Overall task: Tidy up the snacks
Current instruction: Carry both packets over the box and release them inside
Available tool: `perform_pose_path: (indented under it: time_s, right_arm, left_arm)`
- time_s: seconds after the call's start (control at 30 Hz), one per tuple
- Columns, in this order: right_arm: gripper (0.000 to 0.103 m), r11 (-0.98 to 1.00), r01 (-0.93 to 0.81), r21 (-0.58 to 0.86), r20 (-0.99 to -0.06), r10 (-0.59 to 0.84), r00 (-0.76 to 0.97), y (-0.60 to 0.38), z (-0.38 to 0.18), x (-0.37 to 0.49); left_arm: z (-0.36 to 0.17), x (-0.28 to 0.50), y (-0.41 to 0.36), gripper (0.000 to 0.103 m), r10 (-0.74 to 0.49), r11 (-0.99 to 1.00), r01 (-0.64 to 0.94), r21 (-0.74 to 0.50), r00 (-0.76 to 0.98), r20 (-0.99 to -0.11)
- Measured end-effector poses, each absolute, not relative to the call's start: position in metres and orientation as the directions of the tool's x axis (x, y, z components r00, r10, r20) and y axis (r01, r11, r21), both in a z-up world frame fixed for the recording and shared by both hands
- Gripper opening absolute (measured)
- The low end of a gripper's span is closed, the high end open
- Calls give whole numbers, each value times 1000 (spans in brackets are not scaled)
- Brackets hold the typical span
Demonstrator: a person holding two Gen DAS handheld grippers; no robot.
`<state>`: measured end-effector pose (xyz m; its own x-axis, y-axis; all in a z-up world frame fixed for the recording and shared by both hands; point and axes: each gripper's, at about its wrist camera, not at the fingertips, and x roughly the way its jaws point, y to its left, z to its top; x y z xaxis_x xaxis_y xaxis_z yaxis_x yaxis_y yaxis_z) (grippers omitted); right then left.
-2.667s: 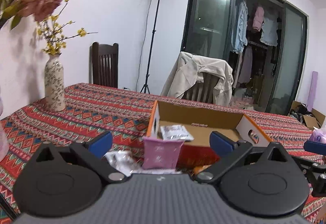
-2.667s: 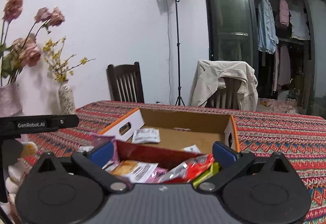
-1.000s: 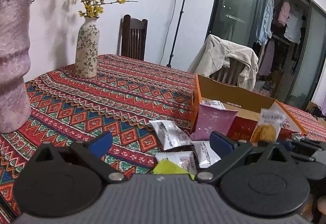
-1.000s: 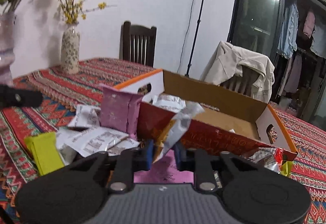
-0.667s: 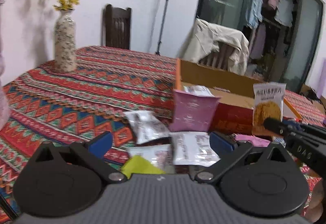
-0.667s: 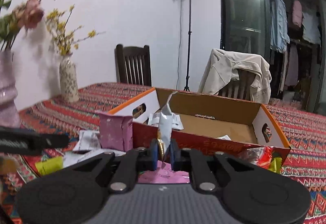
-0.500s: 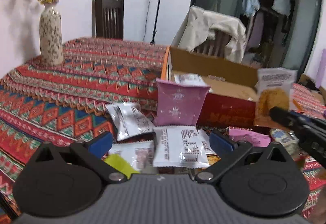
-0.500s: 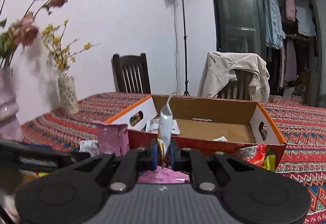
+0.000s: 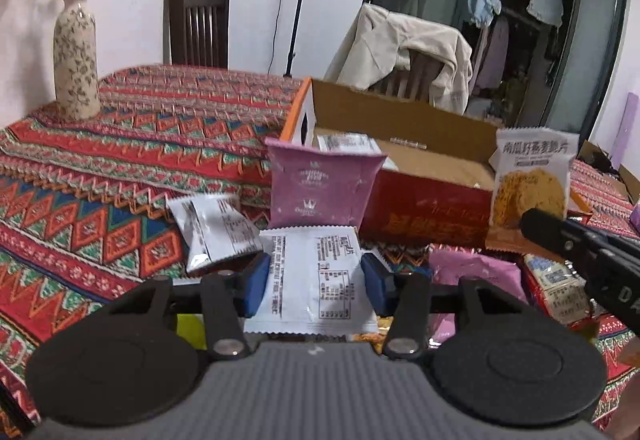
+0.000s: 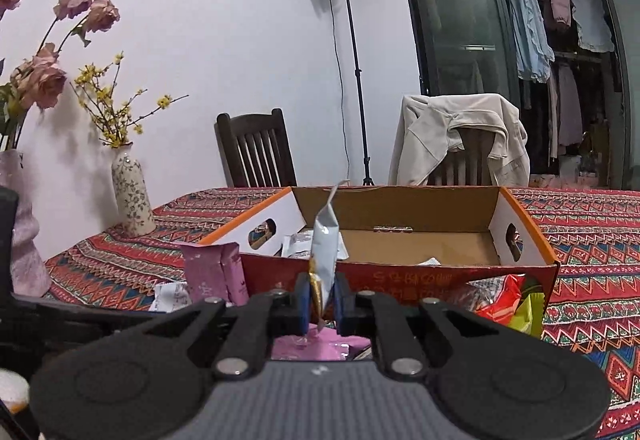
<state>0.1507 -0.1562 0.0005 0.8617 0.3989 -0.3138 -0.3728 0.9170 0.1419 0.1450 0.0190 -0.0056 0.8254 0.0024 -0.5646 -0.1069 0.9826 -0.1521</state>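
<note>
An open cardboard box (image 9: 400, 108) (image 10: 400, 196) with a red front stands on the patterned table, with a few packets inside. My right gripper (image 10: 322, 302) is shut on a cracker packet (image 10: 326, 240) (image 9: 532, 176), held upright just in front of the box. In the left wrist view the right gripper (image 9: 532, 218) comes in from the right. My left gripper (image 9: 314, 286) hangs low over loose snacks, its jaws closing around a flat white packet (image 9: 312, 272) that lies undeformed between the pads. A pink packet (image 9: 324, 184) (image 10: 212, 272) leans against the box front.
Loose packets lie before the box: a silver one (image 9: 216, 228), pink ones (image 9: 472, 272) and red and green ones (image 10: 516, 304). A patterned vase (image 9: 76, 60) and a pink vase (image 10: 20, 240) stand at the left. Two chairs and a lamp stand are behind the table.
My right gripper went from open to shut on the cracker packet and lifted it upright. My left gripper moved over the loose packets and its jaws narrowed around the white packet.
</note>
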Motion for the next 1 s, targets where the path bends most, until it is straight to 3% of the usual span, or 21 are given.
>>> perform_pose_path:
  time_s: [0.33, 0.67, 1.0]
  right_arm:
    - [11, 905, -394, 161, -262, 424, 867, -161, 12, 142]
    - [11, 931, -337, 137, -201, 359, 911, -192, 57, 132]
    - [11, 953, -266, 144, -243, 295, 924, -214, 76, 179]
  left_arm:
    - [22, 121, 22, 51, -18, 982, -77, -174, 873, -488]
    - [71, 124, 12, 51, -66, 979, -13, -201, 923, -379]
    - [104, 170, -25, 51, -60, 986, 5, -164, 943, -329]
